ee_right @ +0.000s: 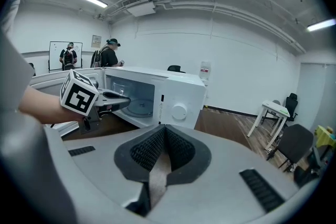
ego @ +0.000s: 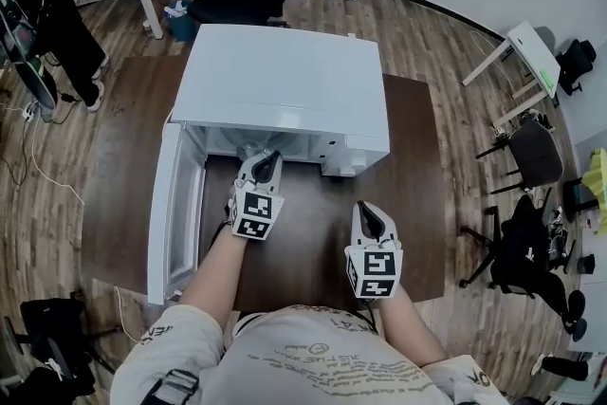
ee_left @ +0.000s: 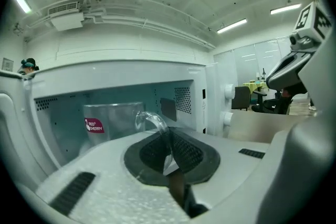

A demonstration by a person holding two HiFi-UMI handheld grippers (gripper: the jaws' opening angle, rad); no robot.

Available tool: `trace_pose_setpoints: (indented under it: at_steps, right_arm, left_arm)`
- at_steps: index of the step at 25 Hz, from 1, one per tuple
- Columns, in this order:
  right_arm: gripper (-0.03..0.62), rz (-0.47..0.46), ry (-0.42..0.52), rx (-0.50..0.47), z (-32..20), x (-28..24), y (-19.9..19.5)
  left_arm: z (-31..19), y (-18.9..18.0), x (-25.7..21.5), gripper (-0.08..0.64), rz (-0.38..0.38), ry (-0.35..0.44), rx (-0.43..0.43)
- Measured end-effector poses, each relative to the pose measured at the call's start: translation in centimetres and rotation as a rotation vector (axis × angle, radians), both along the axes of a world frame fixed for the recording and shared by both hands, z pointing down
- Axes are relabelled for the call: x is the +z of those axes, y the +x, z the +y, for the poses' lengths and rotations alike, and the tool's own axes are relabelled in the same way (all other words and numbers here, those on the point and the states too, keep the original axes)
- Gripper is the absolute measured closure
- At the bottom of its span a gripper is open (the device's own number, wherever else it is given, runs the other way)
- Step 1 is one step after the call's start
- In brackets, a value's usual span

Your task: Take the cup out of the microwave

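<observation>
the clear glass cup [ee_left: 112,122] with a red label is inside the open microwave [ego: 285,81], just ahead of the left gripper [ee_left: 167,136] and a little to its left. its curved handle [ee_left: 149,119] runs back into the jaws. the left gripper's jaws are closed tight on that handle, the dark pads pinching the glass between them. whether the cup rests on the microwave's floor or hangs clear of it cannot be told. in the head view the left gripper's tip is at the mouth of the microwave, beside the door [ego: 169,204], which is swung open to the left. the right gripper [ee_right: 165,134] hangs over the brown table [ego: 417,166], well back from the microwave, its jaws together with nothing between them.
</observation>
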State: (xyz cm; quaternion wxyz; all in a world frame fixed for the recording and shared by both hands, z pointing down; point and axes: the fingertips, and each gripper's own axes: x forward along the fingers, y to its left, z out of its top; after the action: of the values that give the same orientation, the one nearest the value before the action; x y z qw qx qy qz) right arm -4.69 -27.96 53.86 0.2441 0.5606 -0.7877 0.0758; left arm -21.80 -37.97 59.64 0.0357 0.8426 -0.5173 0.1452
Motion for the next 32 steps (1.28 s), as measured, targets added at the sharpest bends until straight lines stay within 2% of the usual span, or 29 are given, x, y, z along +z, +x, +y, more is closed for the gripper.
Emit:
trace_pose_setpoints:
  at_steps: [11,16,23,32]
  right_arm:
    - [0.577,-0.108,0.04,-0.21,0.3,-1.8,-2.2]
    - [0.577,-0.223,0.058,-0.312,1.6,-3.7,-3.3]
    - [0.578,-0.291,0.088,-0.365,2.9,-6.0,-3.6]
    - [0.578,-0.32,0.098,-0.412,4.0,-6.8,-3.7]
  left_arm:
    - [8.4,2.7,-6.0,0.546,-0.015,0.065,-0.045]
    - [11.8,5.1,-8.6,0.546,-0.029,0.104,-0.055]
    - [14.7,8.2,-11.4,0.545,0.012,0.122,-0.054]
    - [16.0,9.3,-11.9,0.545,0.021,0.119,-0.073]
